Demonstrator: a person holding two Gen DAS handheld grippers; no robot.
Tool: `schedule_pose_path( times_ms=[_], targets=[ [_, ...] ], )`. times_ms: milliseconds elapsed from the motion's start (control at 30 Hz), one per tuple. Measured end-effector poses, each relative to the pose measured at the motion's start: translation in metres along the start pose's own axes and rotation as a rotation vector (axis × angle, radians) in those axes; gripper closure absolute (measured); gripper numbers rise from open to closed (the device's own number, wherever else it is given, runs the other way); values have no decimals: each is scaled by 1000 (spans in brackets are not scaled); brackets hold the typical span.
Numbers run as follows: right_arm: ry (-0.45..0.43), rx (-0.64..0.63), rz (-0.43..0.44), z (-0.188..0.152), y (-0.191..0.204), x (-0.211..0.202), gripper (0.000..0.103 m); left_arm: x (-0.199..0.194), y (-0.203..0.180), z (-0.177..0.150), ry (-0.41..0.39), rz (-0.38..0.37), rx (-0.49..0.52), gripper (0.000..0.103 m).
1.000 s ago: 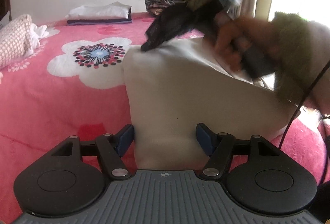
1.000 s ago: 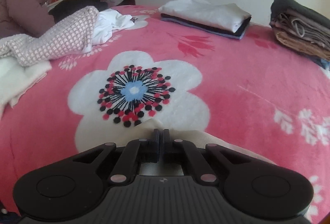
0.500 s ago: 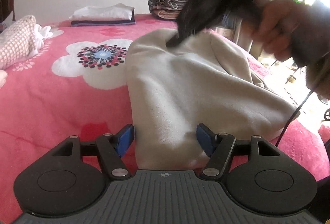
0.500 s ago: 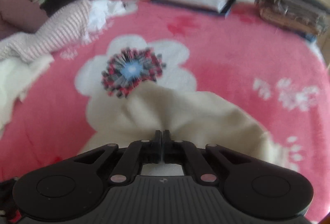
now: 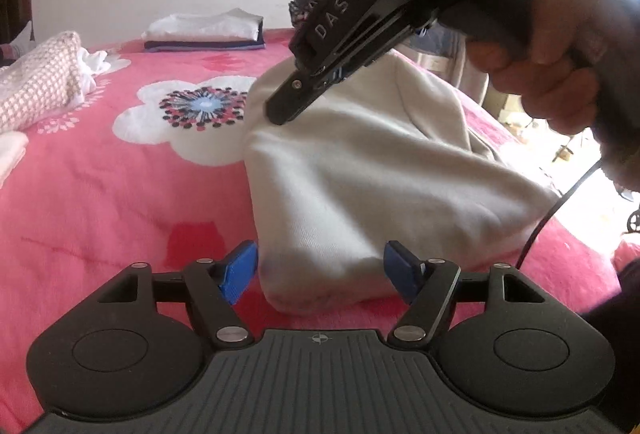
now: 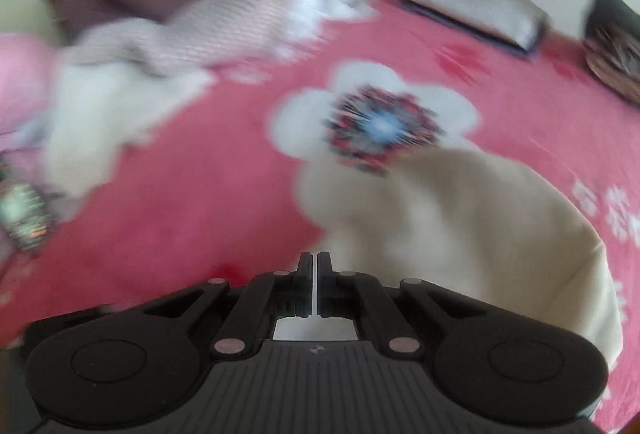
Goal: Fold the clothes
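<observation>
The left gripper (image 5: 320,274) is held low with its blue pads (image 5: 239,272) set wide and opening, while the right gripper (image 5: 280,116), gripped by a hand (image 5: 560,46), is angled downward with jaws closed.

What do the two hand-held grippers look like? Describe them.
The left hand-held gripper has a black ribbed body, two round black discs, silver rivets and blue finger pads. The right hand-held gripper is black with white letters "DAS", a pistol-style handle and a black cable. Its own view shows the same ribbed black body.
</observation>
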State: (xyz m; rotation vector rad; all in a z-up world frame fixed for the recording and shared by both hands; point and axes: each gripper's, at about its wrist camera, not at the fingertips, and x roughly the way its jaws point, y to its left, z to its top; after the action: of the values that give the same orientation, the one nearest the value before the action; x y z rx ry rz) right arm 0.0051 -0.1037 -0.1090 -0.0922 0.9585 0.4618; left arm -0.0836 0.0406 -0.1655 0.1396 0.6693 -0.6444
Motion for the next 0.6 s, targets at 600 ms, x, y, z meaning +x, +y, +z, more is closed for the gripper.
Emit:
schedule_pose_path(
  times_ms=[600],
  targets=[
    [18,-30,77,-77,28,18,103,-37,55,0,68,168,-105,32]
  ],
)
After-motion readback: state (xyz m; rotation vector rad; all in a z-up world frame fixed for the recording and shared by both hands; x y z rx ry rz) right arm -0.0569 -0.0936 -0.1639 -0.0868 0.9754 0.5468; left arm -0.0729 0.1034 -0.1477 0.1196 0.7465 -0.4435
